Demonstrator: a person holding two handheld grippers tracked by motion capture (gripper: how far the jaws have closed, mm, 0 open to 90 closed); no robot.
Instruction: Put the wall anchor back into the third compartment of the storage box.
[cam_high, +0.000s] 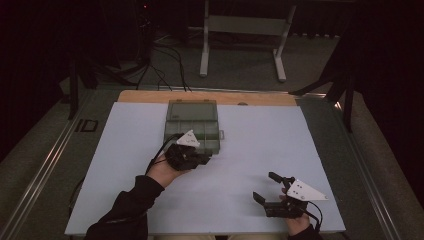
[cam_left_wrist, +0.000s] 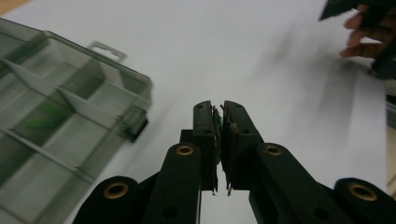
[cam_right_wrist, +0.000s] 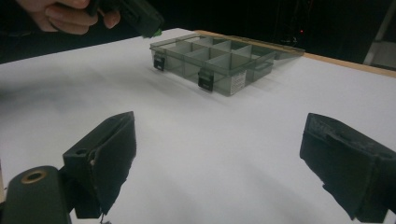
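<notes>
I see the desk (cam_high: 280, 150) covered by a white sheet, with a strip of bare wood showing along its far edge. On that sheet, close to the far edge and a little left of the middle, sits a clear smoky plastic box (cam_high: 192, 122) with dividers inside; its lid lies open behind it, toward the far edge. From my right gripper view the box (cam_right_wrist: 219, 63) shows two dark latches on its near wall and a pale label beside one of them.

My left gripper (cam_high: 202, 156) hovers at the near edge of the box, held in a hand (cam_high: 162, 172) that comes in from the near left in a dark sleeve (cam_high: 127, 210). Its jaws are pressed nearly together, and in the left gripper view I make out a thin green thing (cam_left_wrist: 216, 133) pinched between the pads; I cannot tell what it is. A green tip (cam_right_wrist: 156, 32) also peeks from that gripper in the right gripper view, above the sheet just beside the box.

My right gripper (cam_high: 267, 187) rests near the near right corner of the desk, well apart from the box, jaws spread wide with nothing between them.
</notes>
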